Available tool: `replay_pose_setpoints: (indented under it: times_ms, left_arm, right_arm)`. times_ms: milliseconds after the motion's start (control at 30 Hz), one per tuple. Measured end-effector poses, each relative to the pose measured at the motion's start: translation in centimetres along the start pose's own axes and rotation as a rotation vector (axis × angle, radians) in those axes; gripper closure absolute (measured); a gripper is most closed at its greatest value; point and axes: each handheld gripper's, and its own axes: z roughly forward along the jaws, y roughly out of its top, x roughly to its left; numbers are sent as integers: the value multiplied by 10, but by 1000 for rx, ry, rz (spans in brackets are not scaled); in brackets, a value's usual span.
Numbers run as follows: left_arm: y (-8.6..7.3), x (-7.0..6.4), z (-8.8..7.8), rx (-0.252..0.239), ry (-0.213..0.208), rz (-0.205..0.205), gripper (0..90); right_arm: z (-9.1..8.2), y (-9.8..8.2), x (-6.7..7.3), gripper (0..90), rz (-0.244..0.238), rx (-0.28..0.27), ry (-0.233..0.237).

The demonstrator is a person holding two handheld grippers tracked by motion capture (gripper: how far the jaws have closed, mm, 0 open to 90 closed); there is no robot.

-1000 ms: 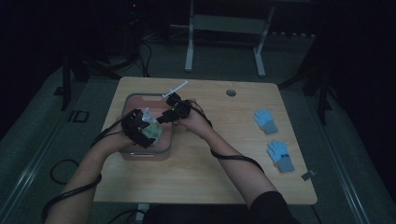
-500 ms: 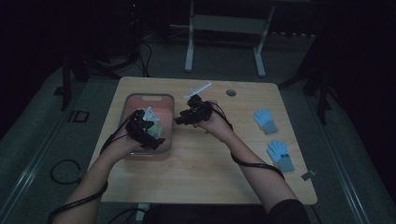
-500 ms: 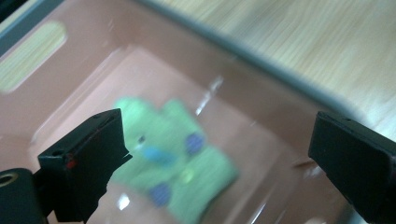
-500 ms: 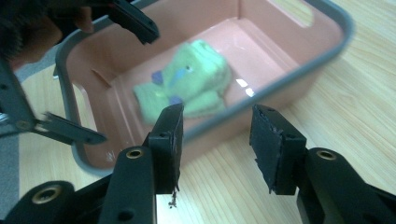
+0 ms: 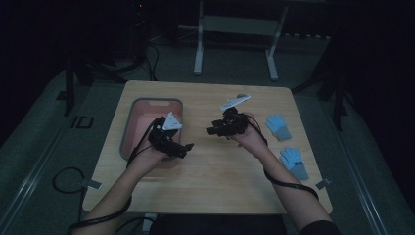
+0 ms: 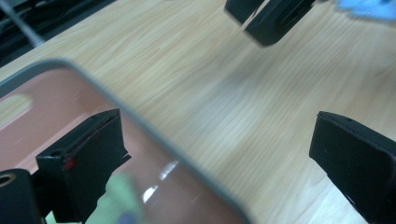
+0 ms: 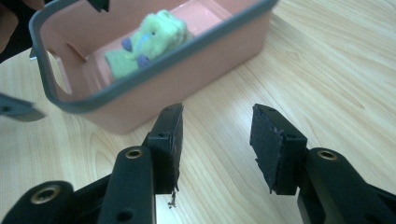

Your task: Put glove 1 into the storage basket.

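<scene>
A pink bin [image 5: 128, 128] with a grey rim stands on the left of the wooden table [image 5: 215, 181]. A green glove [image 7: 149, 39] with purple fingertips lies inside it. My left gripper [image 5: 187, 147] hovers at the bin's right edge; its jaws have just been opening and stand wide with nothing between them [image 6: 217, 126], the green glove [image 6: 119, 200] just below the left jaw. My right gripper [image 5: 210, 131] is over the table's middle, right of the bin, pointing at the bin [image 7: 187, 51]. Its jaws [image 7: 217, 112] are open and empty.
Two blue gloves [image 5: 278, 126] [image 5: 293, 162] lie near the table's right edge. A small dark round thing [image 5: 241, 96] sits at the table's back. A metal stand [image 5: 235, 29] rises on the floor beyond the table. Cables trail from both grippers.
Both hands have moved right, out of the bin. The right gripper went from over the bin to the table's middle; the left came to the bin's right edge.
</scene>
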Motion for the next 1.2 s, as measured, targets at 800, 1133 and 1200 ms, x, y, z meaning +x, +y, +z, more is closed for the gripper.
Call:
replay_pose_setpoints:
  times_ms: [800,1133,1200]
  left_arm:
    - [7,-61,49,-4,-118,98,33]
    - [-10,-82,69,0,-174,104,32]
    - [-14,-84,71,3,-178,101,32]
  right_arm:
    - [-74,-91,-59,566,30,-29,-196]
    - [-109,-118,-100,606,114,-57,-288]
    - [-115,-122,-108,613,128,-62,-316]
